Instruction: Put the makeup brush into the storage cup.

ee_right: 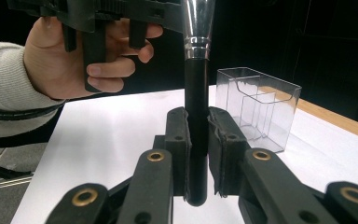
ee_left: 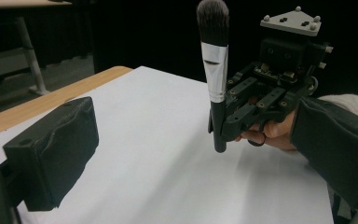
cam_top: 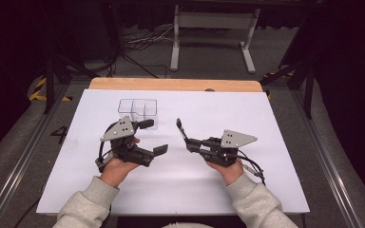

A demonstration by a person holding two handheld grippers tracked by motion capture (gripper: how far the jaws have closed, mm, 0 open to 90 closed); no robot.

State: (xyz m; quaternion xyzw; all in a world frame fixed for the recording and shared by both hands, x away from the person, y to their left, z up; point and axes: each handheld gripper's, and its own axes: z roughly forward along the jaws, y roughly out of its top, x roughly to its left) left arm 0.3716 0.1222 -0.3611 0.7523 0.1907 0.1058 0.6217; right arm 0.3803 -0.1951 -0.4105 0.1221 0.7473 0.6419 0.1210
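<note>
While the brush [cam_top: 181, 130] is pinched upright by the right gripper [cam_top: 190, 142], the clear organizer [cam_top: 139, 111] is seen at ten o'clock, nearer the spread left gripper [cam_top: 153, 137].

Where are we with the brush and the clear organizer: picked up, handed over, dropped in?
Picked up: the right gripper is shut on the makeup brush, held upright above the white table. The left gripper is open with nothing between its jaws. Not yet done: the clear organizer holds nothing that I can see, so the brush probably goes there next.
</note>
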